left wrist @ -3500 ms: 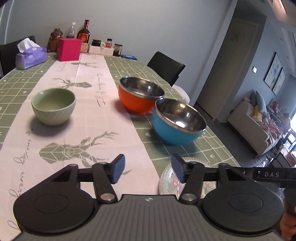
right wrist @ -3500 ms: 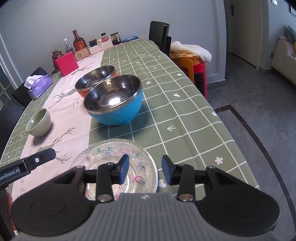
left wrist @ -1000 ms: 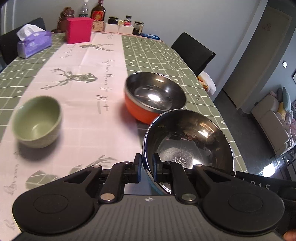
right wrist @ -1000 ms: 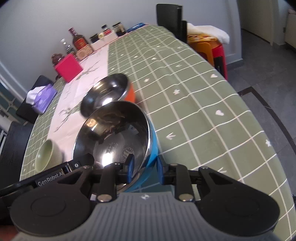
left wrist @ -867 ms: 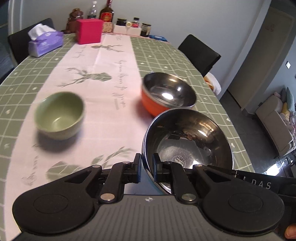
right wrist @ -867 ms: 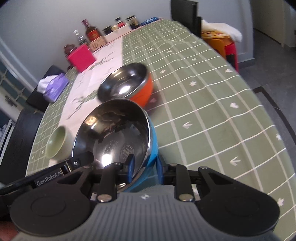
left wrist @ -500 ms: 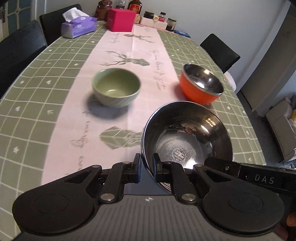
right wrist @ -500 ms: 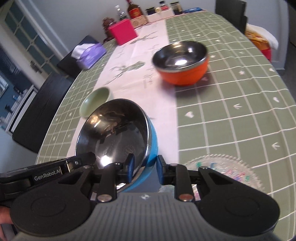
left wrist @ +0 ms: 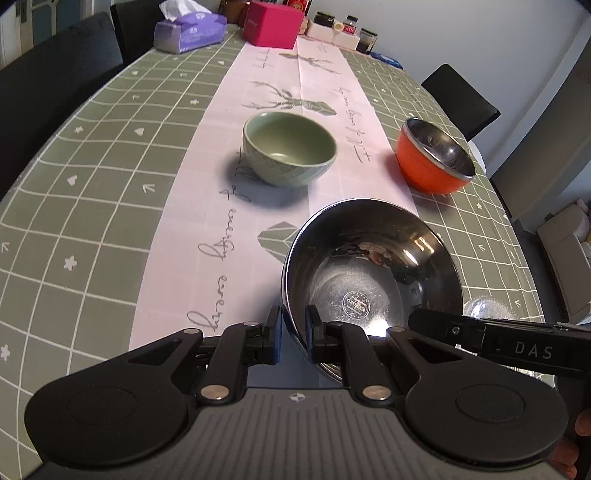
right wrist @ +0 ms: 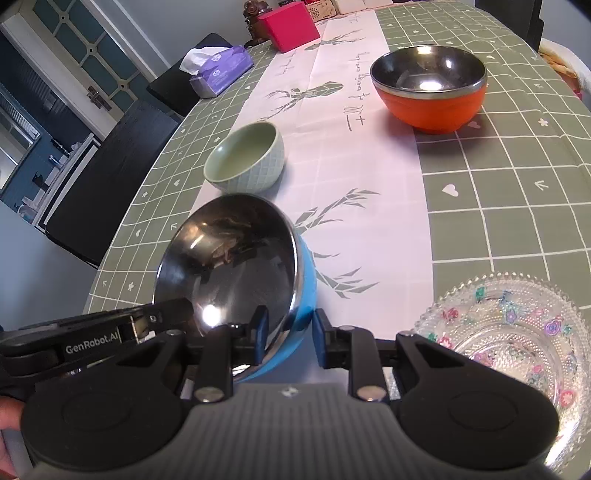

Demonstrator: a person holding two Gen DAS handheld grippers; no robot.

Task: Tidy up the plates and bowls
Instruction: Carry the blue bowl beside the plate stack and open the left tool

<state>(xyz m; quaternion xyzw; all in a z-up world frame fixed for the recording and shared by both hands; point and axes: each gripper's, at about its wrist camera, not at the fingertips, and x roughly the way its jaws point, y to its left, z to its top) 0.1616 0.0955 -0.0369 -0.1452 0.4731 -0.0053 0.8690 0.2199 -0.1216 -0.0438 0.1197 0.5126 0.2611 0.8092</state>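
The blue bowl [right wrist: 236, 266], steel-lined and tilted, was held off the tabletop [left wrist: 92, 192] by both claws at once: the left claw [left wrist: 293, 334] was clamped on its near rim, 1 finger inside and 1 outside, and the right claw [right wrist: 290, 338] was pinched on the rim at the other side in the same way. Beyond it on the pale pink runner [left wrist: 236, 206] stood the green bowl [left wrist: 290, 153], upright and apart from everything else, directly ahead of the held bowl in the right wrist view. The orange bowl [right wrist: 430, 92] sat farther off toward the right, partly on the runner's edge and partly on the green checked cloth. The glass plate [right wrist: 517, 332] with flower specks lay just beside the right claw, close to the tabletop's near edge. At the far end were a pink box [left wrist: 273, 22], a purple tissue pack [left wrist: 188, 31] and some jars, with dark chairs along the left side. Compared with 3.5 s earlier, when both claws were open and the blue bowl sat touching the orange one, the blue bowl had been lifted and carried leftward over the runner, well apart from the orange bowl.
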